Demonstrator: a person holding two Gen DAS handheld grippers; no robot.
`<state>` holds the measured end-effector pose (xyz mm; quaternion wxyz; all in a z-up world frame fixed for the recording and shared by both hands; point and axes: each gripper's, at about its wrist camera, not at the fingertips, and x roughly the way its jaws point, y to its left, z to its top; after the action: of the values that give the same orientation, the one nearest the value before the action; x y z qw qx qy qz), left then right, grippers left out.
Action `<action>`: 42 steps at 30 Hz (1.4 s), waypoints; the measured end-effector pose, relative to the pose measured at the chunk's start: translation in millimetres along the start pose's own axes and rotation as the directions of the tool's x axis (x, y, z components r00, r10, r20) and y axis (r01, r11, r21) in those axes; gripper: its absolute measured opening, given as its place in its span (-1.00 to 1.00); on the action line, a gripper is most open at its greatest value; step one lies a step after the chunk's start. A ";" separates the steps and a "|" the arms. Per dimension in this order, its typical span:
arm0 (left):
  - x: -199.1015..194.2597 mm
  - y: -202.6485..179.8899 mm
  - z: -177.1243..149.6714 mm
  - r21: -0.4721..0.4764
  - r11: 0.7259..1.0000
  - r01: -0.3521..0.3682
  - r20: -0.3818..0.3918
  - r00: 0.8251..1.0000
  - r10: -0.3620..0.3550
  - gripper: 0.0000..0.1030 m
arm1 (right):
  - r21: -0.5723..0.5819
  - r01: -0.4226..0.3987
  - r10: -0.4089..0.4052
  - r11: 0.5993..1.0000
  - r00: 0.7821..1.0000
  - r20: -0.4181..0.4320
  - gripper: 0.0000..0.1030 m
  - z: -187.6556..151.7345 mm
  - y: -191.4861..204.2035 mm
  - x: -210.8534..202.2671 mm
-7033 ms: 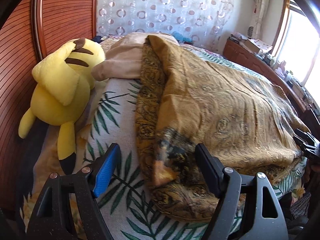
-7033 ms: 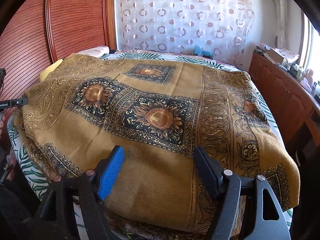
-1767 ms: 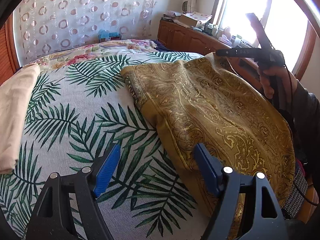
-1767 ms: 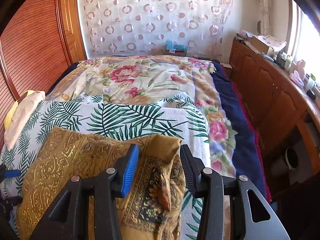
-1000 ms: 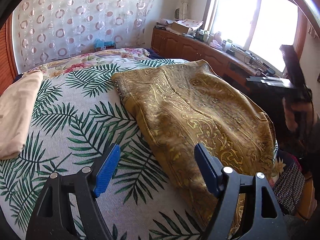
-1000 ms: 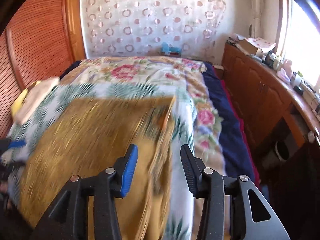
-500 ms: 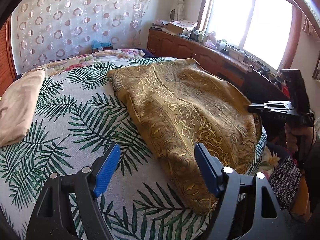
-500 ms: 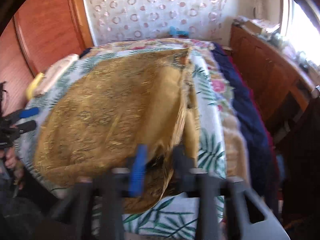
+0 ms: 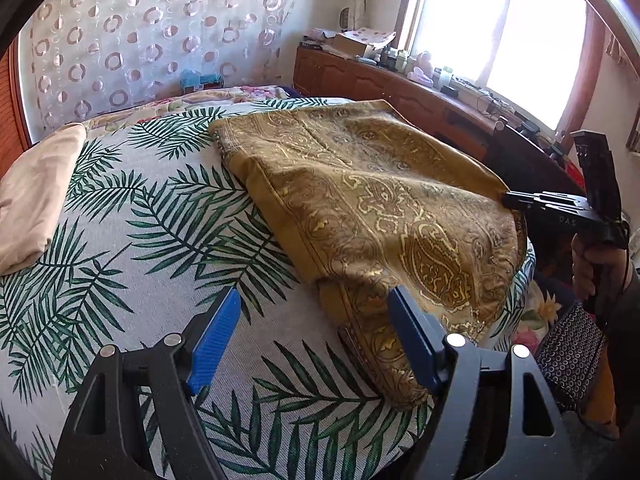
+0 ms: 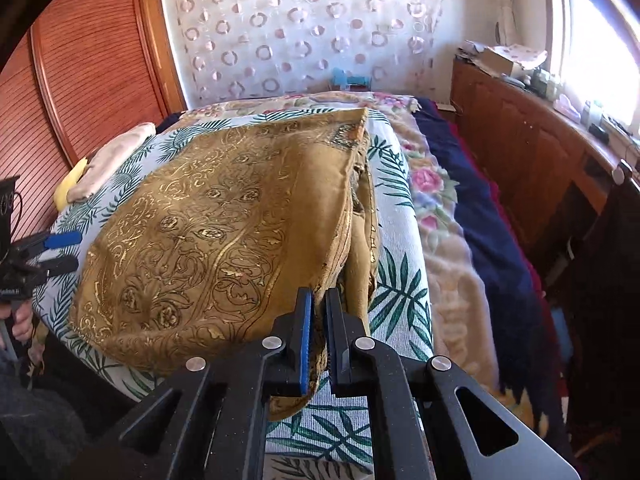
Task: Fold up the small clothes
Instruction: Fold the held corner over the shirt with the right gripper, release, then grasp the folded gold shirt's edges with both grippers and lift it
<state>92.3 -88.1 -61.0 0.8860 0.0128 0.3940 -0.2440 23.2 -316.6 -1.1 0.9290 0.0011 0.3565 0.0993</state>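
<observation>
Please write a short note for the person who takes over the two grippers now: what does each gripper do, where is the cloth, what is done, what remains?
Right gripper: shut on the near right edge of the gold patterned cloth.
Left gripper: open and holding nothing, over the palm-leaf sheet beside the cloth's near left corner.
Cloth: already doubled over, lying on the right side of the bed, near end hanging slightly over the edge.
Folded beige cloth lies at the far left, untouched.
Done: at least one fold.
Left: probably take the free near corner with the left gripper, fold once more, smooth it flat.
</observation>
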 end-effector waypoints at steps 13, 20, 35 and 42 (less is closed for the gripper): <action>7.1 -9.7 -11.1 0.014 1.000 0.012 -0.024 1.000 -0.011 0.50 | -0.025 0.091 -0.090 0.996 0.996 0.020 -0.14 -1.0 28.1 9.5; 11.5 -19.9 -20.9 0.035 0.995 0.096 -0.060 0.994 -0.094 0.02 | -0.049 0.078 -0.074 0.996 0.994 0.081 0.27 -1.8 48.0 -6.3; -38.5 -40.7 25.4 0.063 0.979 0.196 0.082 0.976 -0.200 -0.87 | -0.164 -0.037 0.052 0.986 0.994 0.092 0.55 -21.3 100.1 -18.2; -43.2 -49.1 72.0 0.081 0.980 0.184 0.150 0.969 -0.194 -0.87 | -0.172 -0.064 0.079 0.983 0.993 0.086 0.55 -22.4 101.2 -27.5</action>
<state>95.7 -128.6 27.3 0.8861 -0.0148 0.3140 -0.3406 -30.3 -224.0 7.8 0.9371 -0.0603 0.3030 0.1624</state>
